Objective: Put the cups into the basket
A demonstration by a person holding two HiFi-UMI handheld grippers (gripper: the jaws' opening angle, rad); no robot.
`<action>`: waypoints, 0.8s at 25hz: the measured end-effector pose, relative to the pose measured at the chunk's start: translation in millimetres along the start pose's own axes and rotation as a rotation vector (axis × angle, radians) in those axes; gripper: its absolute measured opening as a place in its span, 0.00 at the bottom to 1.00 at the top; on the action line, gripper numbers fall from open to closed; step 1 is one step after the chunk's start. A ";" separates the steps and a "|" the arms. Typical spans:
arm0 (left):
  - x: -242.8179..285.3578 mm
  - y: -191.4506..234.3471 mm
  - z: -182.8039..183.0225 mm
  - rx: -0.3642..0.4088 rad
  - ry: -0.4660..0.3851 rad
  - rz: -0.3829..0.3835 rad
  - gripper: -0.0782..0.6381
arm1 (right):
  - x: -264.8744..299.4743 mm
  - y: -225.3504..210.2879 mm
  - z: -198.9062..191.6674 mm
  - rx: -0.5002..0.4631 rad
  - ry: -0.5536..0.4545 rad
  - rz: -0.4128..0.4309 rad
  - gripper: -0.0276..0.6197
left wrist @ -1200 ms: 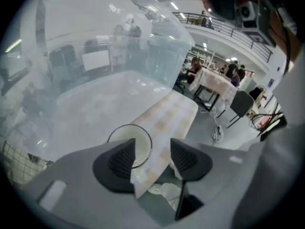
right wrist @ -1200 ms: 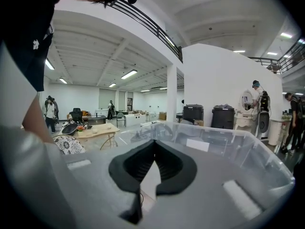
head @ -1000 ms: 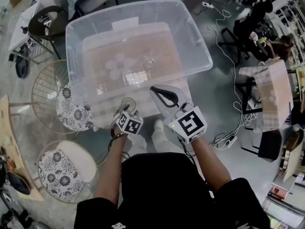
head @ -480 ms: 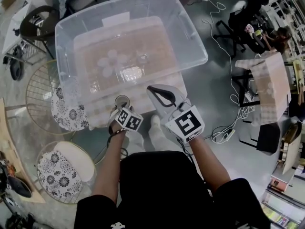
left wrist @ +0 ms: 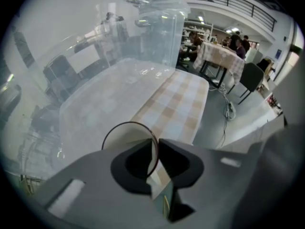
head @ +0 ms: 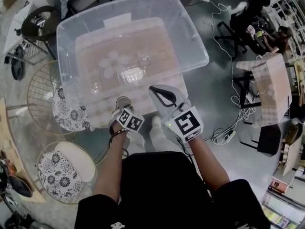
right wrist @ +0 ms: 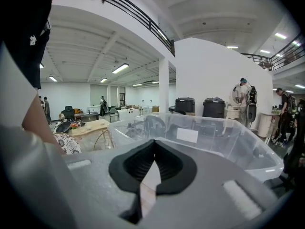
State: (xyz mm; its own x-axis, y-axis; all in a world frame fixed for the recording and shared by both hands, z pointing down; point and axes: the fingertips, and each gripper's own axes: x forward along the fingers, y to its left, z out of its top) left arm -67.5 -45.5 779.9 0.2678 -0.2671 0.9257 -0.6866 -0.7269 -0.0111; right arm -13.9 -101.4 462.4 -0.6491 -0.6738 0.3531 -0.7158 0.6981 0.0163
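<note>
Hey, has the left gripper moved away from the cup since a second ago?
No. The left gripper stays at the cup before the clear bin's near wall; its jaws have just been closing on the rim.

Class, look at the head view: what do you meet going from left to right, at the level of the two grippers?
In order: floral-cushioned stool → left gripper → right gripper → power strip on the floor → cloth-covered table.
</note>
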 end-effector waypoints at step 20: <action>-43.0 -15.7 8.4 -0.129 -0.070 -0.072 0.17 | 3.3 -5.5 5.2 -0.032 -0.030 0.039 0.05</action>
State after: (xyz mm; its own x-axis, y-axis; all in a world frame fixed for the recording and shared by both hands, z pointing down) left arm -62.6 -27.9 737.0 0.3630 -0.2635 0.8938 -0.7436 -0.6599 0.1074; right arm -13.5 -108.8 458.7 -0.6838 -0.6527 0.3262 -0.6818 0.7308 0.0332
